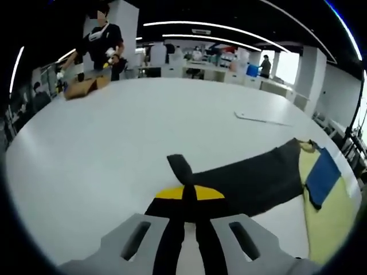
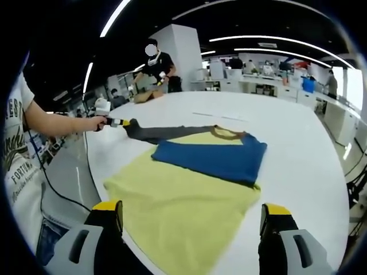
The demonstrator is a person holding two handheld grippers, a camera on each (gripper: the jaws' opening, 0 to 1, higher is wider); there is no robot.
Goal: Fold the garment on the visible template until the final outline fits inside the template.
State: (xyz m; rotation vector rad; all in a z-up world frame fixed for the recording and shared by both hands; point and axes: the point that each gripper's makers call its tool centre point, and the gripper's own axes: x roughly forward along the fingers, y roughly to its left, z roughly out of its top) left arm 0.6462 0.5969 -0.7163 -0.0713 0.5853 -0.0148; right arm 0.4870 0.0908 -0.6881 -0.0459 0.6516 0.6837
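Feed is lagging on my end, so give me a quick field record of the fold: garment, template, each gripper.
garment: yellow, blue and dark grey garment, partly folded
template: no separate outline discernible
sleeve: dark grey sleeve stretched out sideways
left gripper: shut on sleeve end
right gripper: open, over the yellow hem
table: white

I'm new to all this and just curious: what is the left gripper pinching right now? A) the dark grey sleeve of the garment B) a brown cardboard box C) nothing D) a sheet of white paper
A: the left gripper is shut on the dark grey sleeve, stretched out from the yellow and blue garment.
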